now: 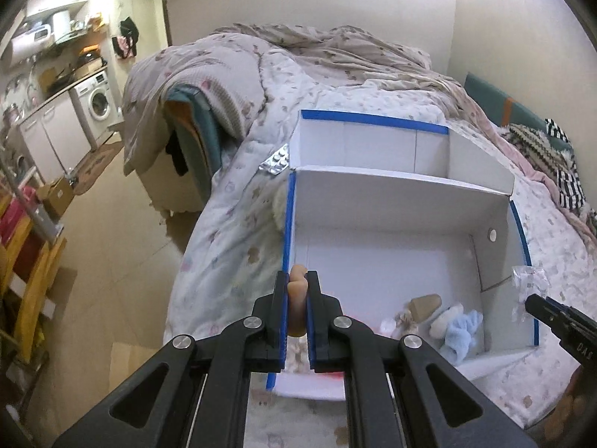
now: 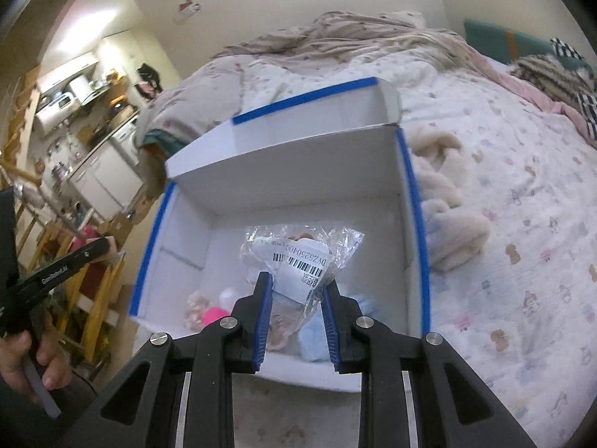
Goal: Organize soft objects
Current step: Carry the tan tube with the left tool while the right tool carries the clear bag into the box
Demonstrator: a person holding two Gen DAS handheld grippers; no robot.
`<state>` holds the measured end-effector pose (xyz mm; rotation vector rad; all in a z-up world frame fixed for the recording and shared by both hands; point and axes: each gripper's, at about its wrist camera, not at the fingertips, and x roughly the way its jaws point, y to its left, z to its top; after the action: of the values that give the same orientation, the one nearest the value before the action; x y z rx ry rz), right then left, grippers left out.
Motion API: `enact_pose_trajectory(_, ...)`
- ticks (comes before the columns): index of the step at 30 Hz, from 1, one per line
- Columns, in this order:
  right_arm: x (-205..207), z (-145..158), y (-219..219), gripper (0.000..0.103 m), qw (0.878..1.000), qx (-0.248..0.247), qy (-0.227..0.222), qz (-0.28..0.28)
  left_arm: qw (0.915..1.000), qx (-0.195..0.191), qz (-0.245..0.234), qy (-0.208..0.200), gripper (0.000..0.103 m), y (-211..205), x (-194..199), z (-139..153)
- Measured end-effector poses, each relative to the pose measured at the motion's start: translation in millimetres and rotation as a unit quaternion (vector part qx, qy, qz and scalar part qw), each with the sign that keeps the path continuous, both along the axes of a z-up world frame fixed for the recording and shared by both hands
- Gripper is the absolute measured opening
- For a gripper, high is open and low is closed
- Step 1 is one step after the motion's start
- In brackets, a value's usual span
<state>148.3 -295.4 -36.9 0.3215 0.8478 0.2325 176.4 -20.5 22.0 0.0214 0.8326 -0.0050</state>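
Soft tan rubbery toy (image 1: 298, 298) is sitting clenched in the left gripper (image 1: 297, 280) above the white blue-taped cardboard box (image 1: 391, 254), while the right gripper (image 2: 298, 283) is grasping a crinkly clear labelled plastic packet (image 2: 302, 257).

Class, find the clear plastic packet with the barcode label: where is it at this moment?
In the right wrist view, the plastic packet sits centre frame, pinched by the right gripper above the white box.
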Motion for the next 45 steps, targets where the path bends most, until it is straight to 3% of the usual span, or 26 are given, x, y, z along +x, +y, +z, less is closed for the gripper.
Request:
enact_pose_trajectory(17,32,-23,22,0.028,0.999,-0.015,0.026,0.027,0.9968,0.018,-0.07,0.035,0.008,-46,37,-59)
enact_pose_trajectory(22,33,-32,31,0.028,0.998,-0.023,0.043,0.034,0.9963,0.004,-0.075,0.043,0.008,-50,43,-75)
enact_pose_trajectory(34,38,-57,34,0.028,0.993,-0.036,0.102,0.04,0.996,0.009,-0.06,0.066,0.008,-51,50,-94)
enact_pose_trajectory(45,37,-66,37,0.028,0.991,-0.039,0.121,0.046,0.9966,0.005,-0.05,0.065,0.009,-46,48,-102)
